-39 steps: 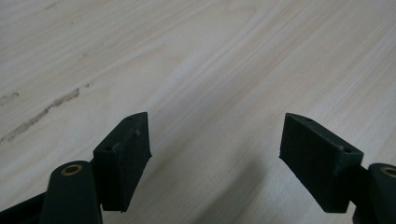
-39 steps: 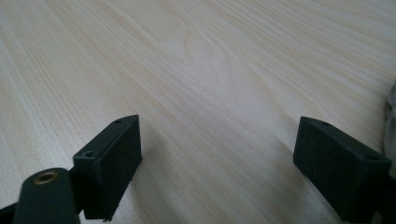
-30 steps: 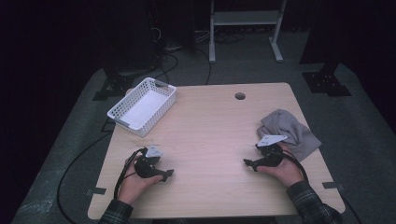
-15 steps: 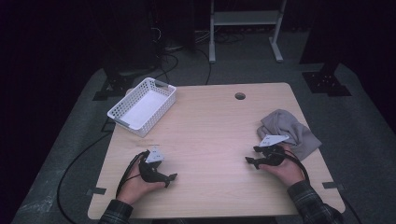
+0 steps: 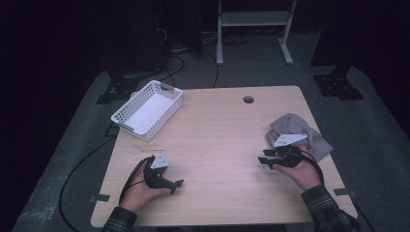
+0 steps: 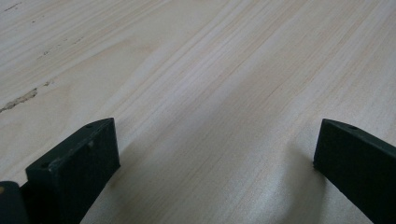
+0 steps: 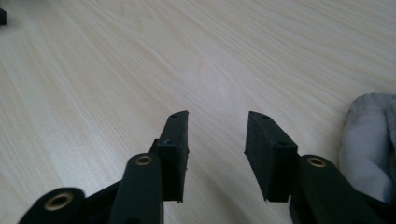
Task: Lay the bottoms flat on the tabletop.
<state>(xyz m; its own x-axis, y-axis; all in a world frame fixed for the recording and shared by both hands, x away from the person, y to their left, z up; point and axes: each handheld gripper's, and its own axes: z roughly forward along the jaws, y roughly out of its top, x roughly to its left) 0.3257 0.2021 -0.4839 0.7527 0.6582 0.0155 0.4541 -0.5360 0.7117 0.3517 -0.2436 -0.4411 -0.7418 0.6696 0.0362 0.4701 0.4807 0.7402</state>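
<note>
I see the basket (image 5: 147, 109) on the counter (image 5: 217, 130) at far left, and the cloth (image 5: 302, 135) at right, just behind my right hand-held gripper (image 5: 267, 160).

A pale wooden worktop (image 5: 217, 140) carries a white basket (image 5: 147, 109) far beyond the left fingers and a grey cloth (image 5: 300, 133) just beside the right fingers.

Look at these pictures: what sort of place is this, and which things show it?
Probably a lab or recording room, not a home: a bare wooden table on grey floor matting, cables trailing through a dark background, and a metal stand behind.
</note>
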